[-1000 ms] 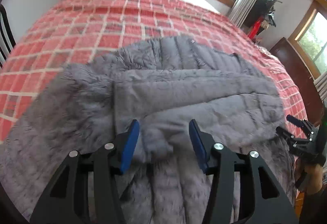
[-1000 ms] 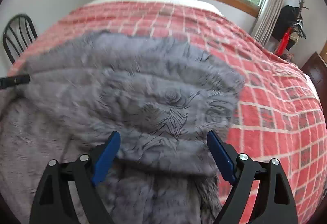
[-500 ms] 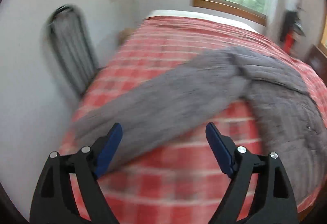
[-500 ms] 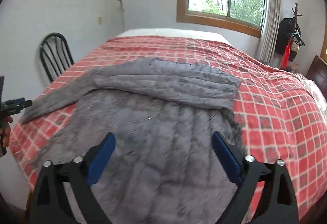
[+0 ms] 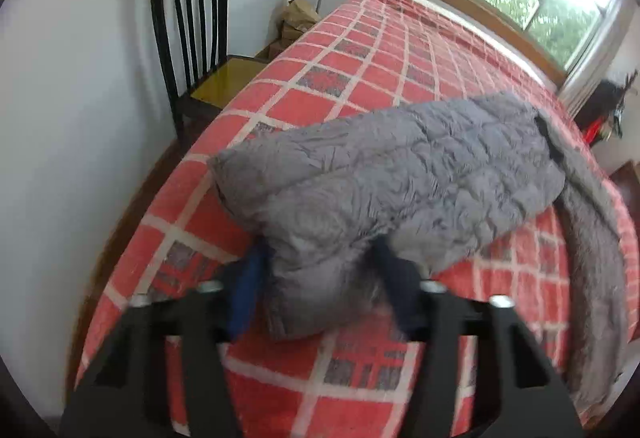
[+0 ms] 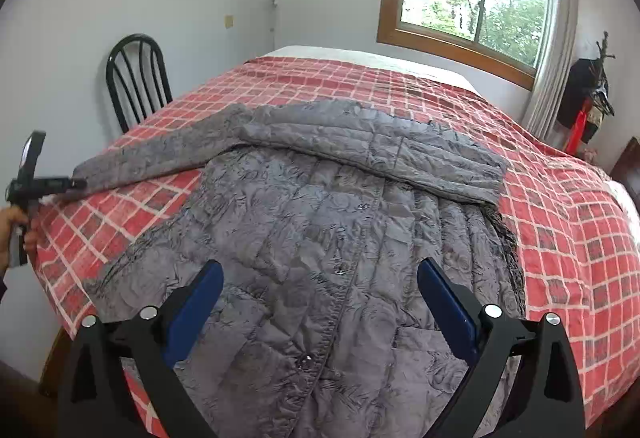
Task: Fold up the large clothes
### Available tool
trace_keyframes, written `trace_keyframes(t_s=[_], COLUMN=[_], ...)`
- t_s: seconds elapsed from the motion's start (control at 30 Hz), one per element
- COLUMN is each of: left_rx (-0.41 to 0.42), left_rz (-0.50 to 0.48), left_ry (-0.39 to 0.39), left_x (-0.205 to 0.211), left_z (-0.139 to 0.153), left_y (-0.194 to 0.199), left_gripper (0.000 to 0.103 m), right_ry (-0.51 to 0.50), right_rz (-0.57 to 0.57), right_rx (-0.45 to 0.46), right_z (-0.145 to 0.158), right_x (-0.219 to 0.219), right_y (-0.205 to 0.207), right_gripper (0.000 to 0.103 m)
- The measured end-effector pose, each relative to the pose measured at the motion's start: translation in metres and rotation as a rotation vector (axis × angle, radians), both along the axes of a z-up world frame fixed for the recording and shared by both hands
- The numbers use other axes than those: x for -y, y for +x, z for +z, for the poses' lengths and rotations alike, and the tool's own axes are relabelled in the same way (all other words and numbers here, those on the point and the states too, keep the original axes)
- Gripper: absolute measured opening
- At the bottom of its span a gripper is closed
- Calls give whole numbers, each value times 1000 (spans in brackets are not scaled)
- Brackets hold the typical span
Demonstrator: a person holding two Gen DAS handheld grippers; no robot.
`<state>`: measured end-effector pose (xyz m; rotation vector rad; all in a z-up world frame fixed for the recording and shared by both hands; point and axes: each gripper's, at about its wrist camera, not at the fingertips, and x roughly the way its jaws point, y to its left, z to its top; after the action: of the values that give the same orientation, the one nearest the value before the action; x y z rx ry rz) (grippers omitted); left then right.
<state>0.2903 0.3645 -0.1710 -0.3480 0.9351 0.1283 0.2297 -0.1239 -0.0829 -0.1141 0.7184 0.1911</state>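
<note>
Coat [image 6: 320, 238] — big, gray and puffy — lies spread on my bed [image 6: 560, 238] with the red checked cover. My left tongs [image 5: 320, 278] have the end of its sleeve [image 5: 360, 178] between their blue fingers, not yet squeezed shut. My right tongs [image 6: 320, 302] hang wide open over the coat's body, holding nothing.

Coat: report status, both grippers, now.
Left gripper astride the sleeve end, grip unclear. Right gripper open, above the coat. Coat spread on the bed, nothing in the way.

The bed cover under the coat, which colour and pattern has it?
The bed cover is red with white grid lines and grey squares, clearest in the right wrist view.
</note>
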Motion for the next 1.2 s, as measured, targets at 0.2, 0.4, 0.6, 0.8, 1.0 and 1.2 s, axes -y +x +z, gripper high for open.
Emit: trace_keyframes(t_s=[0.2, 0.4, 0.6, 0.8, 1.0, 1.2], left_rx=[127, 273, 365, 384, 301, 178], left_rz=[-5, -107, -252, -421, -530, -607], left_ry=[-46, -39, 0, 35, 34, 43], left_x=[4, 56, 140, 248, 336, 415], left_z=[48, 139, 211, 240, 206, 139], left_y=[-1, 15, 38, 67, 112, 166], left_gripper=[10, 8, 8, 8, 8, 7], right_ry=[10, 14, 48, 76, 92, 72], right_rz=[-6, -16, -62, -91, -133, -158], right_rx=[-7, -17, -2, 4, -38, -90], right_z=[3, 9, 35, 59, 55, 30], right_x=[6, 19, 52, 96, 138, 167], right_y=[6, 8, 17, 43, 98, 160], right_gripper=[98, 97, 97, 97, 98, 96])
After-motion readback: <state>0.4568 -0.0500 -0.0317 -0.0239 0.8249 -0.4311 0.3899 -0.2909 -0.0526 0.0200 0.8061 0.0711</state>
